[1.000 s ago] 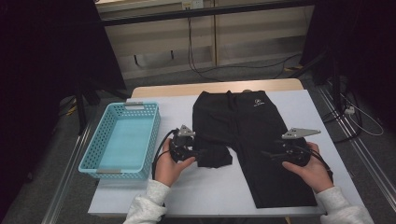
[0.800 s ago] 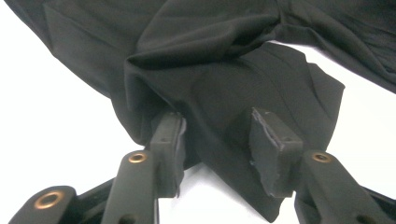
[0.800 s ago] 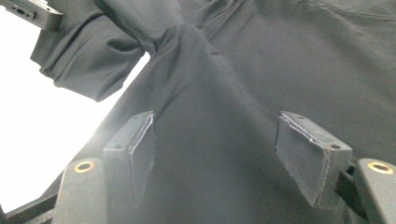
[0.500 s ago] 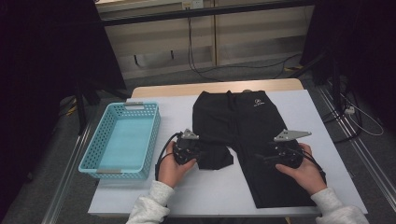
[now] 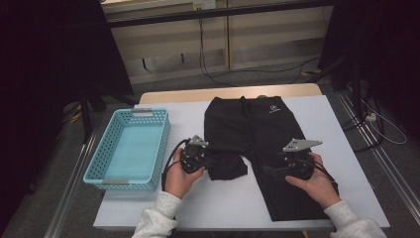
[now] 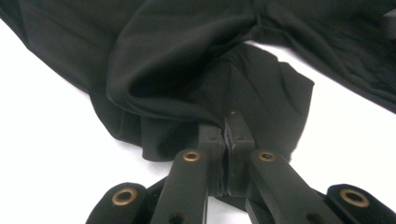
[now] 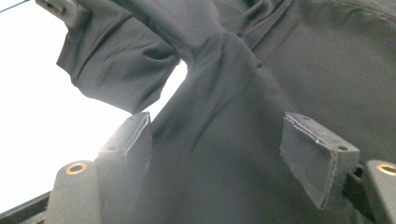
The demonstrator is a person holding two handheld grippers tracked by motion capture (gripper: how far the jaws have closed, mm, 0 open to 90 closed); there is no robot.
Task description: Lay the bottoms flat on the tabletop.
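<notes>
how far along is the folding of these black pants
Early on. Done: the left leg of the black pants is already bunched up short, while the other leg lies flat at full length. In hand: the left tool has just closed on the bunched cloth; the right tool stands open over the long leg. Left: probably folding that leg, and perhaps moving the pants to the blue basket.

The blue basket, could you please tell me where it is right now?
In the high view the blue basket sits on the left side of the white table, left of the black shorts, with the left gripper just off its near right corner.
</notes>
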